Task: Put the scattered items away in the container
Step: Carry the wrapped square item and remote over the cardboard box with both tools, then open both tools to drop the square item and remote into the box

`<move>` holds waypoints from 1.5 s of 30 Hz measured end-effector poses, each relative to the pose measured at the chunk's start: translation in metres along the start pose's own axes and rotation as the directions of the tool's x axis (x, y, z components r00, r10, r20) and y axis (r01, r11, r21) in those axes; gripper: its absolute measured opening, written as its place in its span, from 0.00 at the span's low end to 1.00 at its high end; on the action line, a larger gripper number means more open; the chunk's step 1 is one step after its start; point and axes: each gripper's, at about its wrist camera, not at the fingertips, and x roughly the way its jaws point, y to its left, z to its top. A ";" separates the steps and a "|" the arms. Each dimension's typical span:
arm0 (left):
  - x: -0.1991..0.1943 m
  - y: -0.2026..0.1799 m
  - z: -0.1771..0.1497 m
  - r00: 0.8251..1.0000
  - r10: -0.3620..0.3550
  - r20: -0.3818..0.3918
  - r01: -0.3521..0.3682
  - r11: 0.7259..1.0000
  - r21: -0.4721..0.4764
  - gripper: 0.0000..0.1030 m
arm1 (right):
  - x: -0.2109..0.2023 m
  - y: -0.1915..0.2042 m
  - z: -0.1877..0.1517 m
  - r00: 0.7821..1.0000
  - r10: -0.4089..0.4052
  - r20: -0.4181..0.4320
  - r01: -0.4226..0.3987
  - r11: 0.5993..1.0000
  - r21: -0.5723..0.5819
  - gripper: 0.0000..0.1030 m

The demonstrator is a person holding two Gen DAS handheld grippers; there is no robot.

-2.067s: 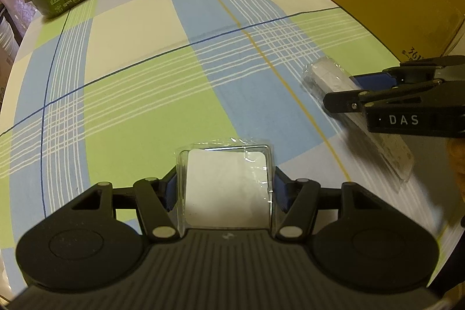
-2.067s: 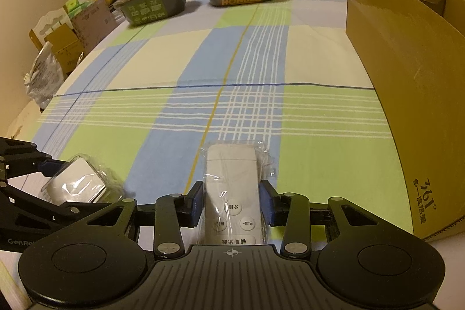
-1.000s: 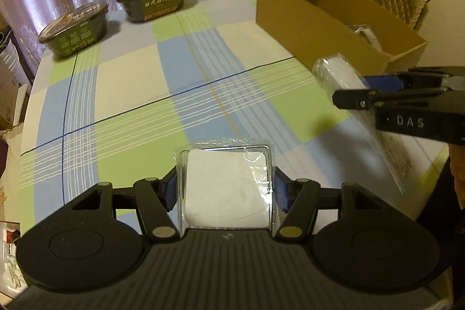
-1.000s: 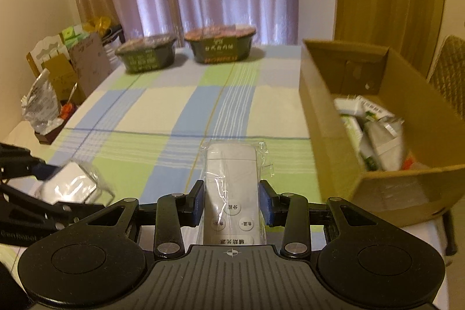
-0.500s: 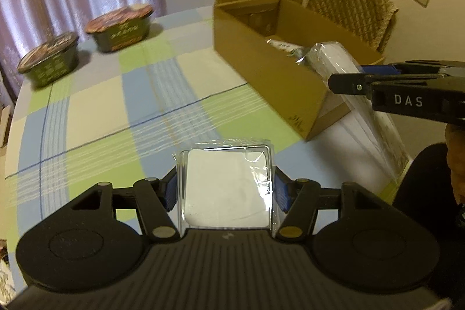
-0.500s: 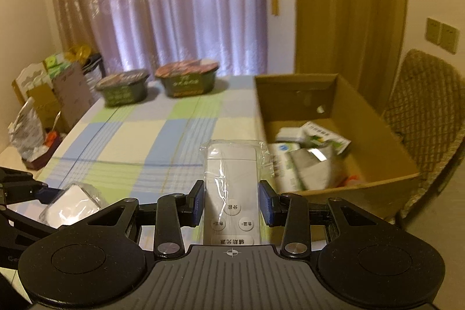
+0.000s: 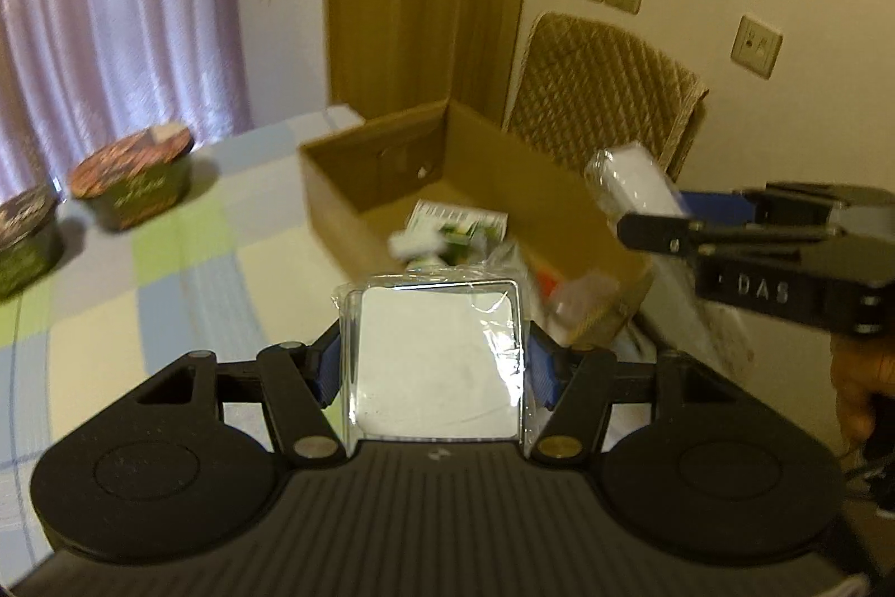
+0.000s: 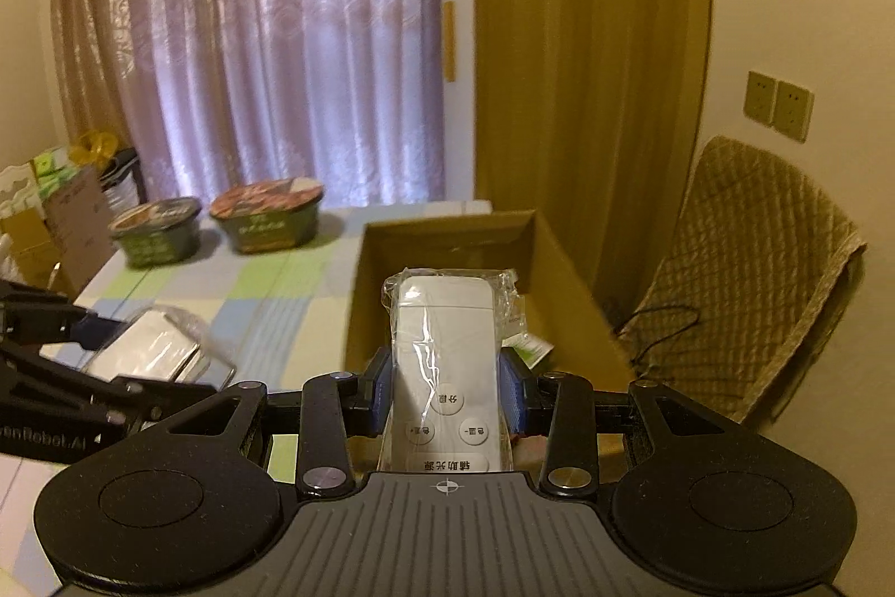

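My left gripper (image 7: pixel 433 367) is shut on a square white item in a clear plastic case (image 7: pixel 436 351), held in the air in front of the open cardboard box (image 7: pixel 358 183). My right gripper (image 8: pixel 447 393) is shut on a white remote control in a plastic bag (image 8: pixel 444 351), raised over the near end of the same cardboard box (image 8: pixel 447 228). In the left wrist view the bagged remote (image 7: pixel 632 183) and the right gripper (image 7: pixel 660 216) hang at the right, above the box's right wall. Several packets (image 7: pixel 453 228) lie inside the box.
Two green instant-noodle bowls (image 8: pixel 263 216) (image 8: pixel 159 233) stand at the far end of the checked tablecloth (image 7: pixel 168 272). A chair with a quilted cover (image 8: pixel 749 272) stands right of the box. Curtains (image 8: pixel 268 37) hang behind; cartons and bags (image 8: pixel 56 205) sit left of the table.
Both grippers have risen from the tablecloth with their items and swung right toward the box, which now lies right ahead of them, its inside in view.
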 end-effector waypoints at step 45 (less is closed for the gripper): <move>0.140 -0.005 0.060 0.999 -0.031 -0.026 0.032 0.999 0.011 0.57 | 0.096 -0.066 0.031 0.998 0.006 -0.062 -0.003 0.999 0.049 0.40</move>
